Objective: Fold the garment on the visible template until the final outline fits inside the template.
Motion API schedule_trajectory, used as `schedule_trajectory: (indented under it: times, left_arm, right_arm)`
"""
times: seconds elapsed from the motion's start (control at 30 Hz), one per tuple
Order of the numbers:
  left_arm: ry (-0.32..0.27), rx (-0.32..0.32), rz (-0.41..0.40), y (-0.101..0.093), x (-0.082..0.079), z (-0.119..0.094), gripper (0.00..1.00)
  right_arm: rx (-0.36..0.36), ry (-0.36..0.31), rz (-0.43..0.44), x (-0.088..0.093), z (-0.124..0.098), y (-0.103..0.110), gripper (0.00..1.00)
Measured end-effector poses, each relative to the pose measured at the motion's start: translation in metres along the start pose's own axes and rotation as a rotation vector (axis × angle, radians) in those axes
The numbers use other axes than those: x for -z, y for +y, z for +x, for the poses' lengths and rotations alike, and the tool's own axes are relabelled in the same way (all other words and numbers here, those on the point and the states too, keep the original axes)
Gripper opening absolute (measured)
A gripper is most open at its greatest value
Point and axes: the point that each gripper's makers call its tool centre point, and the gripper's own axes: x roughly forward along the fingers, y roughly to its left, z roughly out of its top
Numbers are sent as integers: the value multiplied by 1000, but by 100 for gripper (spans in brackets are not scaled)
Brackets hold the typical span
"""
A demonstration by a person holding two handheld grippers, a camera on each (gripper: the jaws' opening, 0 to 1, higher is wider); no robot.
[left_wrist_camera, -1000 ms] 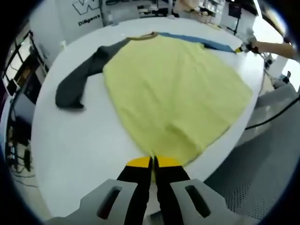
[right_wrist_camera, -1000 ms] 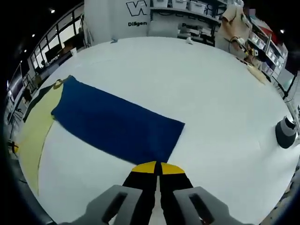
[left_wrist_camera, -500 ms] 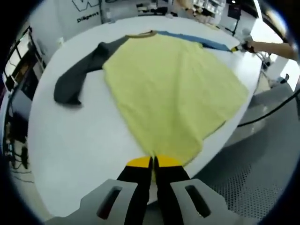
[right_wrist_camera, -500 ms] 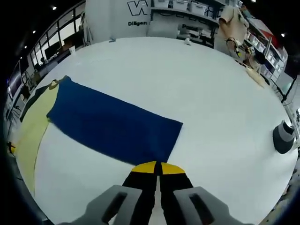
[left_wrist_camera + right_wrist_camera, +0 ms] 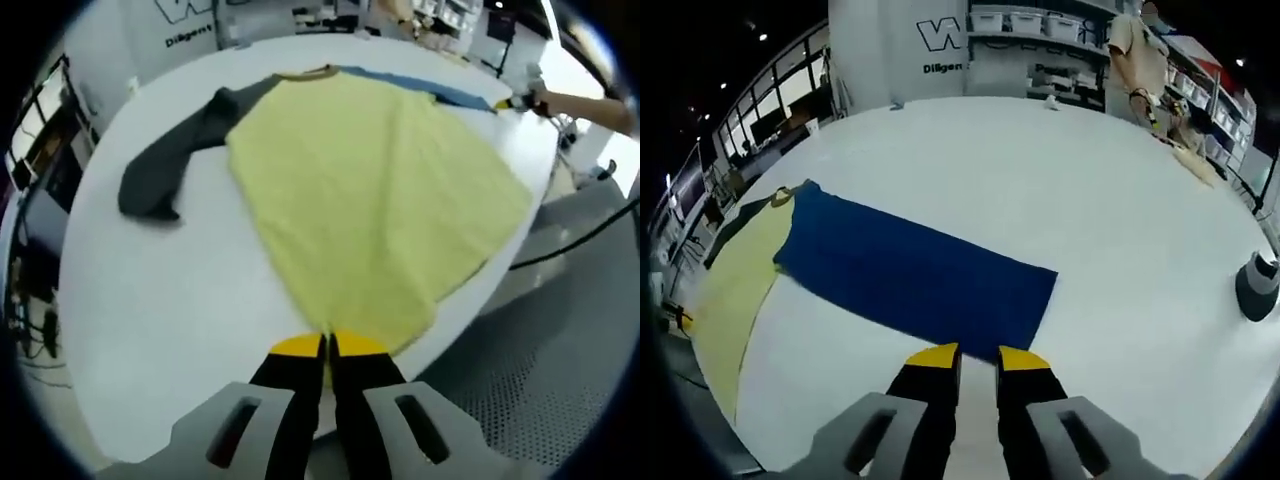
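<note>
- Left claw (image 5: 327,345) has its jaws pressed together, pinching the near hem of the yellow shirt (image 5: 375,195).
- The shirt spreads flat on the white table (image 5: 150,300) ahead of that claw, its dark grey sleeve (image 5: 170,160) trailing off to the left.
- Right claw (image 5: 976,357) has its jaws apart, gripping nothing.
- The blue sleeve (image 5: 920,275) lies stretched out just beyond its tips, running away to the left towards the yellow body.
- A grey round object (image 5: 1258,285) sits far right.

The garment (image 5: 370,190) lies spread on the table (image 5: 160,300), its sleeve (image 5: 920,275) stretched sideways
</note>
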Motion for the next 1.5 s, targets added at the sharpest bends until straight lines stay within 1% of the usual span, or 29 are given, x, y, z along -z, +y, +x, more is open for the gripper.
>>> schedule_trajectory:
  times: [0.13, 0.23, 0.33, 0.37, 0.63, 0.77, 0.83, 0.97, 1.1, 1.13, 1.2, 1.3, 1.37, 1.4, 1.43, 1.5]
  left_arm:
    - [0, 4, -23, -2, 1, 0, 0]
    - [1, 10, -38, -2, 3, -2, 0]
    - [-3, 12, -46, 1, 7, -4, 0]
    - [1, 12, -63, 2, 8, -4, 0]
    - [27, -6, -28, 9, 12, -6, 0]
    - [27, -10, -53, 14, 14, -7, 0]
    - [25, -6, -61, 14, 13, -7, 0]
    - [20, -2, -67, 12, 13, -7, 0]
    - [20, 0, -61, 13, 13, -7, 0]
    - [20, 0, -56, 12, 12, -7, 0]
    - [18, 1, -53, 11, 11, -8, 0]
    - [15, 4, -52, 12, 12, -7, 0]
    - [13, 7, -54, 12, 12, -7, 0]
    - [9, 8, -59, 12, 11, -7, 0]
    - [4, 9, -69, 12, 11, -7, 0]
    - [2, 8, -72, 11, 11, -7, 0]
  right_arm:
    - [5, 0, -2, -2, 2, -6, 8]
    - [7, -1, -8, -2, 1, -6, 10]
    - [7, 3, -17, -2, -1, -4, 11]
    - [9, 5, -24, -2, 0, -5, 12]
    - [17, 1, -28, -2, 0, -10, 14]
    - [3, -16, -29, -2, -2, -7, 15]
    - [-4, -17, -29, -2, -1, -7, 17]
    - [-25, -9, -29, 0, -4, -5, 17]
    - [-14, -34, -30, -4, -8, -5, 16]
    - [-36, -49, -25, -6, -11, 0, 16]
    - [-69, -58, -3, -6, -14, 9, 15]
    - [-73, -65, 7, -7, -11, 11, 16]
    - [-73, -69, 6, -7, -14, 14, 15]
    - [-79, -70, 0, -7, -17, 19, 15]
    - [-92, -71, -20, -13, -25, 27, 14]
    - [-114, -78, -36, -14, -27, 33, 14]
